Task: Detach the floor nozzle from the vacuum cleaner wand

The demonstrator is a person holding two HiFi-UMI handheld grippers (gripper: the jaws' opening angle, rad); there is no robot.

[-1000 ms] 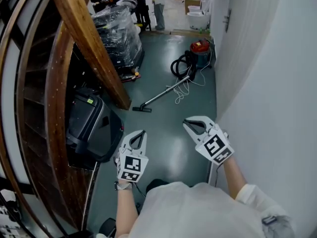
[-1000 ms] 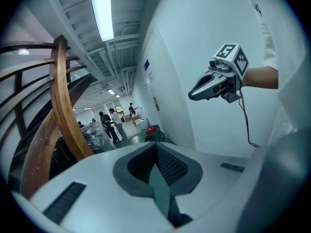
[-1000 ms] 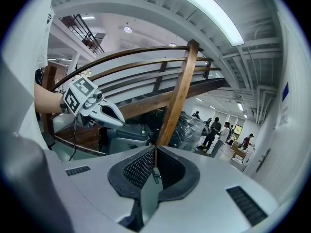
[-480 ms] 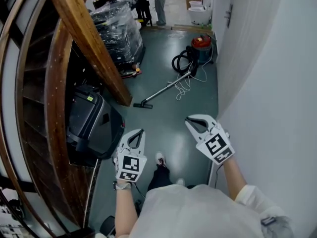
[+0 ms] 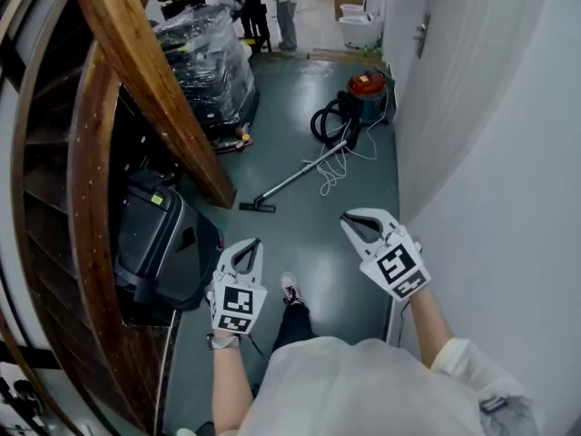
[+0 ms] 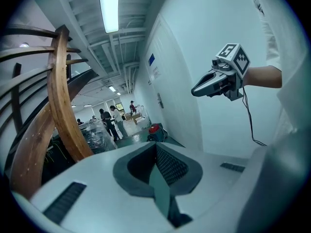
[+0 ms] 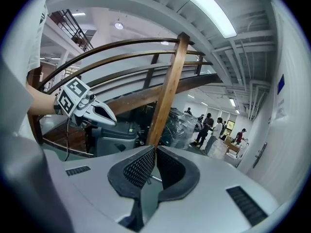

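The red vacuum cleaner [image 5: 367,86] stands far down the corridor by the right wall, its black hose [image 5: 327,121] coiled beside it. Its metal wand [image 5: 295,176] lies slanting across the grey floor and ends in the dark floor nozzle [image 5: 257,207], which is still on the wand. My left gripper [image 5: 257,242] and right gripper [image 5: 347,218] are held in the air well short of the nozzle, both shut and empty. The left gripper view shows its shut jaws [image 6: 155,145] and the distant red vacuum [image 6: 154,128]. The right gripper view shows its jaws [image 7: 155,148] closed on nothing.
A slanting wooden stair beam [image 5: 154,80] and a black wheeled case [image 5: 163,239] line the left side. A plastic-wrapped pallet [image 5: 213,57] stands further on. The white wall [image 5: 490,171] bounds the right. A white cable [image 5: 334,169] lies by the wand. People [image 5: 284,3] stand at the far end.
Both grippers moved forward along the corridor, still shut. A shoe and leg of the person have come into view between the grippers.
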